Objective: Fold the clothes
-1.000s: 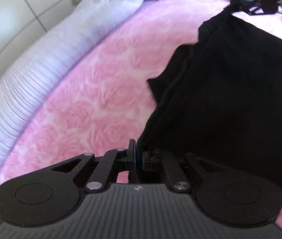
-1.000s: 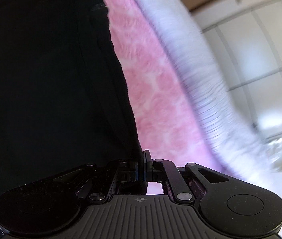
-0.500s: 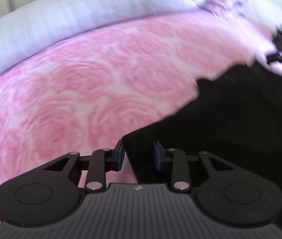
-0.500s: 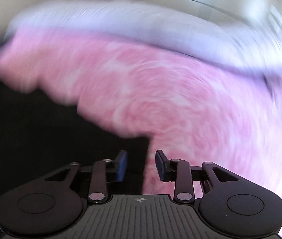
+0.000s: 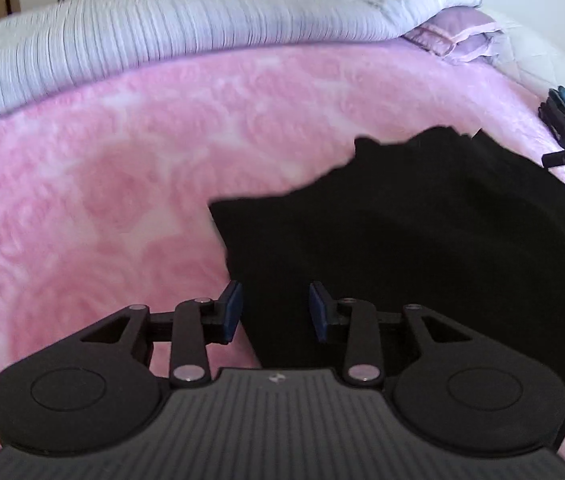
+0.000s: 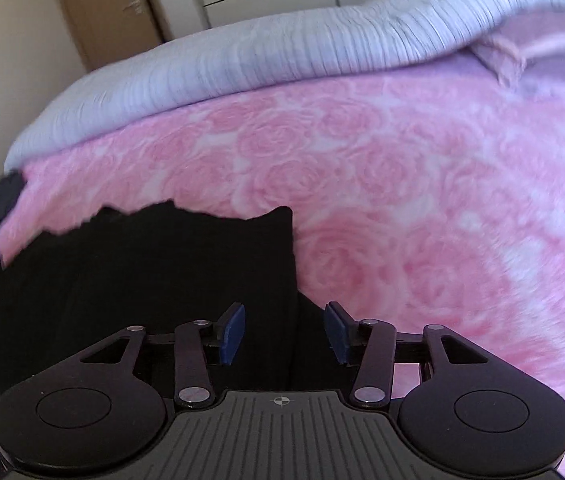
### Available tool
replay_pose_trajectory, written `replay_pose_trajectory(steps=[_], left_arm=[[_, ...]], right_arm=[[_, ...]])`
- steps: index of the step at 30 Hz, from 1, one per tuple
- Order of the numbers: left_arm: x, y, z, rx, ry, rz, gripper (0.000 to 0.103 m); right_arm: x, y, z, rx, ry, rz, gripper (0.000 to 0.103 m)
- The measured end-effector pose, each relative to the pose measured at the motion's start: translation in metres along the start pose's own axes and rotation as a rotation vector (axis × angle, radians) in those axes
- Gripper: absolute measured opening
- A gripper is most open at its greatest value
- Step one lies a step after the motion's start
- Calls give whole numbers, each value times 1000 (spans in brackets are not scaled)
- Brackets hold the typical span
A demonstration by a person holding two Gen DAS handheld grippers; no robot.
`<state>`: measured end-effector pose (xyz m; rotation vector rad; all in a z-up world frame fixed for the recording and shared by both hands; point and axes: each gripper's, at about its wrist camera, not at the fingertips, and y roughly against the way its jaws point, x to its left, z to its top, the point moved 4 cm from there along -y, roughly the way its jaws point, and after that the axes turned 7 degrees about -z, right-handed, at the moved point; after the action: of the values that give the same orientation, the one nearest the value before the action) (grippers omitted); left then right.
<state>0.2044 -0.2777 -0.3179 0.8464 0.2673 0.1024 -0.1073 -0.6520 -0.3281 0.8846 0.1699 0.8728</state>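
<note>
On top of the pink rose-patterned plush blanket [image 5: 130,184], spread flat and dark: black soft-knit garment [image 5: 422,232], lying in what looks like overlapping layers, its far edge ragged and uneven, its near corners reaching back toward both tools; seen again from the other side [image 6: 130,272] with a straight vertical edge on the right; flat because the blanket gives a broad, soft bed for creasing cloth. Poised low over the near left corner: left gripper [image 5: 275,312], blue-padded jaws parted wide, cloth lying between them but not pinched; likewise over the near right corner, right gripper [image 6: 284,334], jaws equally wide, the garment's edge running up between the pads, nothing clamped. Placed so, probably, to work the two near corners as a pair, whether just let go or about to be taken; impossible to say which. Beyond, bunched out of the way along the far side: white ribbed bedcover [image 5: 162,32], leaving the working patch free.
</note>
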Motion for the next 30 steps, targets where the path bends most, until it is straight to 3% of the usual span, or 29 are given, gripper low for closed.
replay_pose_trajectory(steps=[8, 9, 10, 12, 14, 16, 20, 25, 30], left_arm=[[26, -14, 7, -67, 160, -9, 37], [33, -16, 11, -80, 184, -7, 37], [38, -19, 14, -86, 209, -9, 37], [47, -29, 20, -89, 247, -34, 32], [47, -37, 26, -83, 253, -57, 23], [43, -45, 28, -79, 231, -67, 23], [35, -60, 32, -74, 188, -81, 22], [36, -58, 32, -94, 190, -41, 23], [22, -21, 29, -116, 100, 19, 22]], right_arm=[[-15, -50, 11, 69, -143, 113, 48], [-15, -53, 12, 64, -146, 123, 44], [-16, -54, 13, 63, -144, 130, 21], [-16, -48, 17, 29, -96, 138, 12], [-20, -27, 23, -64, -96, 128, 2], [-24, -8, 28, -149, -93, 117, 3], [-17, -23, 19, -82, -26, 35, 3], [-10, -40, 9, 0, 56, -66, 4], [-13, 8, 16, -68, 24, -151, 17]])
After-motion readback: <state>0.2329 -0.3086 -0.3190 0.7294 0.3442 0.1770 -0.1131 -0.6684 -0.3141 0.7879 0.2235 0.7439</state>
